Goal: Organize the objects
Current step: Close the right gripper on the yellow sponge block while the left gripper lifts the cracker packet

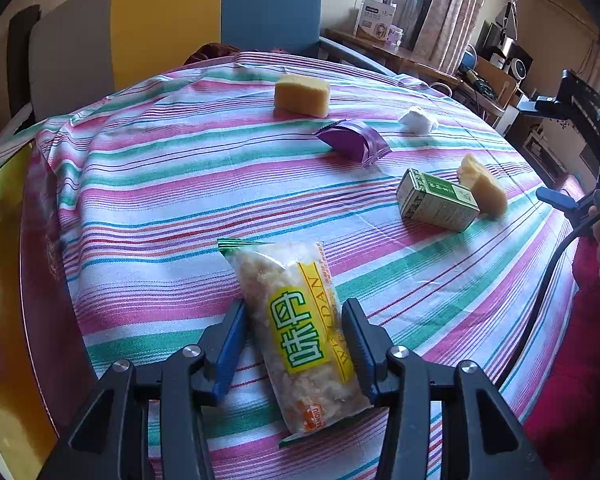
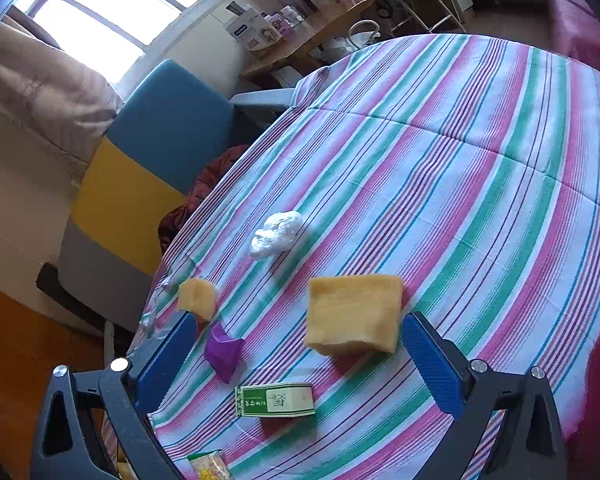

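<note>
1. A round table covered by a cloth striped in pink, green and white (image 1: 180, 184) holds several small items, well apart from one another.
2. The left gripper (image 1: 294, 340) points steeply down at the near part of the table. Its two blue-padded jaws stand on either side of a long clear plastic snack packet with a yellow and green label (image 1: 300, 336). The pads look to be pressing the packet's sides at about mid-length, so it appears clamped.
3. The packet is likely light. Its film is thin, slick and crinkly, and the pale crumbly contents look breakable, so a gentle hold across the narrow middle seems best; the flat sealed ends would slip.
4. The right gripper (image 2: 300, 360) hovers with its jaws wide apart, holding nothing. Beyond its tips lies a square yellow foam sponge block (image 2: 354, 314): soft, very light, easy to squeeze across its flat sides.
5. Nearer that gripper sits a small green and white cardboard box (image 2: 276, 400), stiff, with flat faces good for gripping.
6. Also on the cloth: a purple foil wrapper (image 1: 354, 140), a crumpled white plastic wad (image 2: 276, 234) and a second, thicker yellow sponge block (image 1: 302, 94).
</note>
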Motion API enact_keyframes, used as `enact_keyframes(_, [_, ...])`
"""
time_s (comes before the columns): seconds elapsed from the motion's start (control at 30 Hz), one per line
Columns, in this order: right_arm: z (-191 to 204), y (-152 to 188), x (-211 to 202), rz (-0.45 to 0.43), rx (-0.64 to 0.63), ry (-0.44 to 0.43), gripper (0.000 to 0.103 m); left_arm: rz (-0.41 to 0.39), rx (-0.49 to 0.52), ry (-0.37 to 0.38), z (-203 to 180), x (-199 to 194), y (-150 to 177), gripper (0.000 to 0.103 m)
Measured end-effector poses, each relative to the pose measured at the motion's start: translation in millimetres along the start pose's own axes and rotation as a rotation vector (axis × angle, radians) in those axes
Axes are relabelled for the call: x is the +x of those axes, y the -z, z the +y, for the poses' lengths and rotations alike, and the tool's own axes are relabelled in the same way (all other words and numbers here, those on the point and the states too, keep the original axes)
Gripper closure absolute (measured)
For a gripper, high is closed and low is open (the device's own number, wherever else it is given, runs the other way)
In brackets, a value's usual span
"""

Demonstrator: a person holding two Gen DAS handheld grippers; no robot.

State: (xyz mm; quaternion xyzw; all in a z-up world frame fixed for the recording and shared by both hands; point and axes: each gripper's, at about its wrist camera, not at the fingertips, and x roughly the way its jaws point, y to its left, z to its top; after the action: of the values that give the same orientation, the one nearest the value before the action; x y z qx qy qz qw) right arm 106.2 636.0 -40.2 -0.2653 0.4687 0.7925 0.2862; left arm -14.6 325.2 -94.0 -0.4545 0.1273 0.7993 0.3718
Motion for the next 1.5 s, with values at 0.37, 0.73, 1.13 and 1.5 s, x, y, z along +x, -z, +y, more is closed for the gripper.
enact_keyframes(0.37, [16, 8, 33, 0.039, -0.140, 0.192, 0.000, -0.035, 0.039, -0.010, -2, -1, 5, 0.054])
enact_keyframes(0.73, [9, 12, 79, 0.181, -0.253, 0.355, 0.039, -0.053, 0.046, -0.014, -2, -2, 9, 0.054])
enact_keyframes(1.13, [6, 14, 75, 0.179, -0.295, 0.360, 0.043, -0.027, 0.055, -0.016, -4, -2, 5, 0.055])
enact_keyframes(1.5, [2, 18, 70, 0.165, -0.341, 0.391, 0.042, -0.068, 0.015, 0.044, 2, -45, 3, 0.072])
